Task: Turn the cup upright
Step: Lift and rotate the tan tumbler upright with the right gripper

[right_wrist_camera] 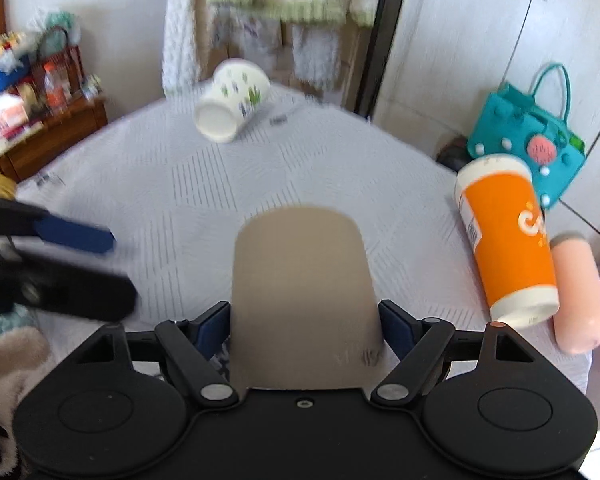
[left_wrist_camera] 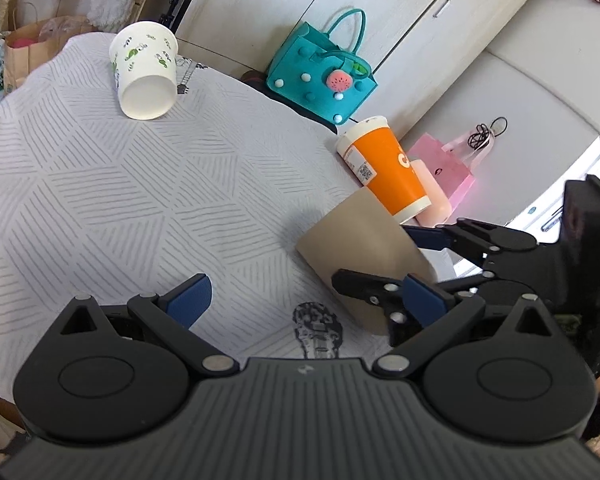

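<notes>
A plain tan paper cup (right_wrist_camera: 304,292) stands upside down on the white patterned tablecloth (right_wrist_camera: 188,184), its closed base up. My right gripper (right_wrist_camera: 306,330) is shut on it, one blue pad on each side near the rim. In the left wrist view the tan cup (left_wrist_camera: 364,252) sits at the right with the right gripper (left_wrist_camera: 416,264) around it. My left gripper (left_wrist_camera: 304,304) is open and empty, just left of the cup; it shows blurred in the right wrist view (right_wrist_camera: 76,240).
An orange cup (left_wrist_camera: 384,168) stands upside down beside a peach tumbler (right_wrist_camera: 578,296) at the table's right edge. A white cup with green prints (left_wrist_camera: 146,74) lies at the far side. A teal bag (left_wrist_camera: 324,72) and pink bag (left_wrist_camera: 448,168) sit beyond the edge.
</notes>
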A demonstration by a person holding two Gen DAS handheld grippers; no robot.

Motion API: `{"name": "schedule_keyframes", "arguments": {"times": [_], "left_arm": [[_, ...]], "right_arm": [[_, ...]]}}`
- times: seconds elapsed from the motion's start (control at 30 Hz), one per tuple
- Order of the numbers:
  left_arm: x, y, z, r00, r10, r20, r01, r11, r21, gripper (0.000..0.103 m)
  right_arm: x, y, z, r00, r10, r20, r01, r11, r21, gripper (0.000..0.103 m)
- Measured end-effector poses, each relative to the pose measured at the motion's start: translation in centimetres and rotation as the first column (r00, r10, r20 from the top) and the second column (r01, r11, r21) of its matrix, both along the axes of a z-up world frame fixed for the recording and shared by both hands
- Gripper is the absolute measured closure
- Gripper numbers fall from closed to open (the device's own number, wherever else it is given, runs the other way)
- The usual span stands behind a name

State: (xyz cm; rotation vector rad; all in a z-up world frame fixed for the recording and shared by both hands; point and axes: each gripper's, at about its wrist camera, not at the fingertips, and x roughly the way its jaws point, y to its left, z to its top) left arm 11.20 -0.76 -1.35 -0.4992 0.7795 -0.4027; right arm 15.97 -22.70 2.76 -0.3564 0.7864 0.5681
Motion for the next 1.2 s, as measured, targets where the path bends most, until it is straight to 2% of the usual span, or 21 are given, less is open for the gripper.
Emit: {"name": "schedule_keyframes", "arguments": {"times": [0.2, 0.33, 0.57, 0.67, 0.83, 0.97, 1.03, 1.1, 1.2], "left_arm": [[1.1, -0.4, -0.2, 1.0, -0.013, -0.017, 0.012, 0.999, -0.053, 0.0], [2.1, -1.2, -0.7, 0.999, -0.035, -0.034, 0.032, 0.997, -0.074, 0.0], [3.6, -2.9, -2.2, 0.993, -0.074, -0.091, 0.054, 0.977, -0.204, 0.003], [4.1, -3.3, -2.7, 0.992, -0.066, -0.112, 0.039, 0.972, -0.232, 0.007], [4.8, -3.3, -3.6, 0.987, -0.049, -0.151, 0.008, 0.965, -0.26, 0.017], [5.3, -3.2, -3.9, 0.985, -0.061, -0.158, 0.013, 0.958, -0.288, 0.017], [5.7, -3.3, -4.3, 0.981, -0.074, -0.179, 0.013, 0.948, -0.317, 0.017], [6.1, -3.4, -4.4, 0.979, -0.072, -0.191, 0.004, 0.942, -0.336, 0.018], [6.7, -3.9, -4.4, 0.979, -0.068, -0.195, -0.001, 0.942, -0.336, 0.018]], "right_arm": [[-0.5, -1.4, 0.7, 0.997, 0.082, 0.015, -0.082, 0.996, 0.029, 0.011], [-0.9, -2.0, 0.6, 0.987, 0.157, 0.024, -0.157, 0.988, 0.005, 0.01], [-0.8, -1.7, 0.6, 0.967, 0.256, 0.011, -0.255, 0.965, -0.051, 0.01], [0.0, -1.5, 0.3, 0.968, 0.249, -0.015, -0.249, 0.967, -0.056, 0.01], [1.3, -2.1, 0.1, 0.977, 0.205, -0.062, -0.206, 0.979, 0.003, 0.01], [2.2, -2.4, -0.1, 0.976, 0.195, -0.094, -0.191, 0.98, 0.046, 0.01], [2.5, -2.4, -0.5, 0.974, 0.188, -0.123, -0.183, 0.982, 0.056, 0.012], [2.7, -2.3, -0.9, 0.974, 0.177, -0.143, -0.172, 0.984, 0.051, 0.019], [2.7, -2.4, -1.0, 0.974, 0.171, -0.15, -0.163, 0.985, 0.061, 0.02]]}}
